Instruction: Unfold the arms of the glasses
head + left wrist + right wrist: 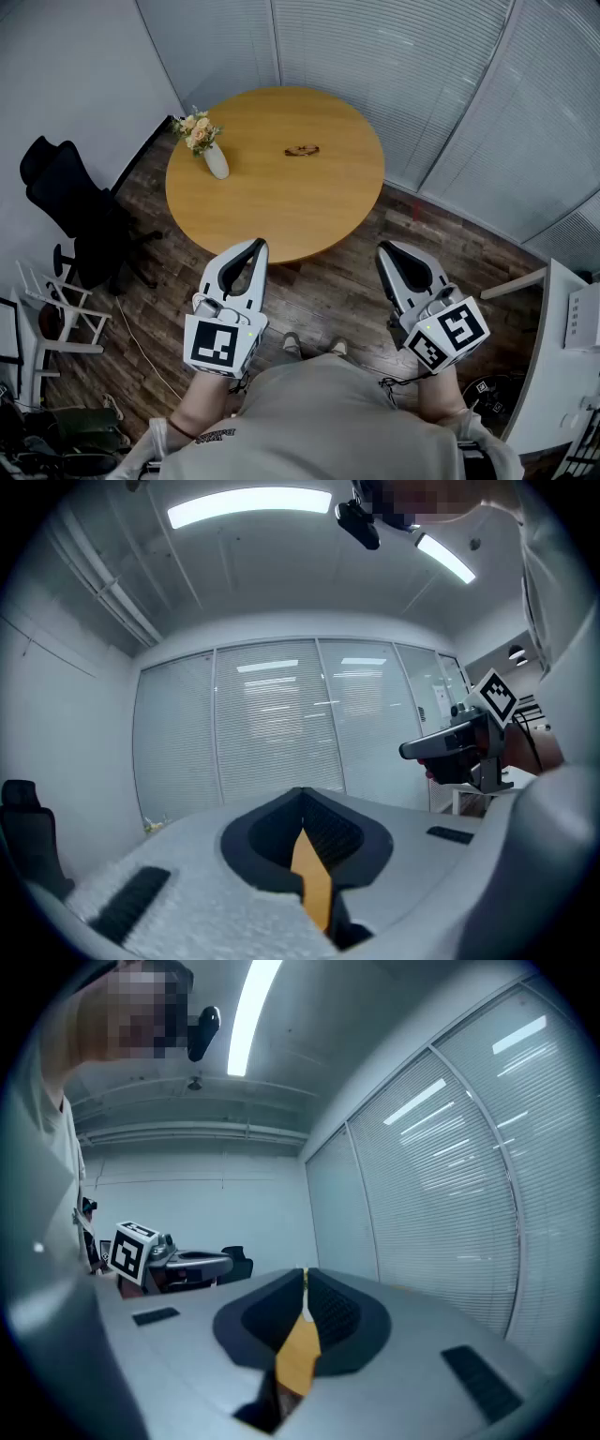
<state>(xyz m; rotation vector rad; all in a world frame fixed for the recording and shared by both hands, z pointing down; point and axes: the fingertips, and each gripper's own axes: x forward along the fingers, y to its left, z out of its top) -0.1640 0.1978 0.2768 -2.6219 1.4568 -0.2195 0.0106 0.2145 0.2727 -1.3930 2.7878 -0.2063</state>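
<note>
The glasses (302, 150) lie folded, small and brown, on the far half of the round wooden table (272, 211). Both grippers are held level near my body, short of the table's near edge and well away from the glasses. The left gripper (259, 245) is shut with nothing in it, its jaws meeting at the tip (302, 797). Likewise the right gripper (383, 248) is shut and empty, its jaws together (305, 1277). Each gripper shows in the other's view: the right gripper (457, 745), the left gripper (173, 1262). Neither gripper view shows the glasses.
A white vase of flowers (213, 155) stands at the table's left edge. A black office chair (70, 197) is left of the table, with a white rack (47, 319) nearer me. A white desk (562, 366) stands at the right. Blind-covered glass walls (403, 66) curve behind the table.
</note>
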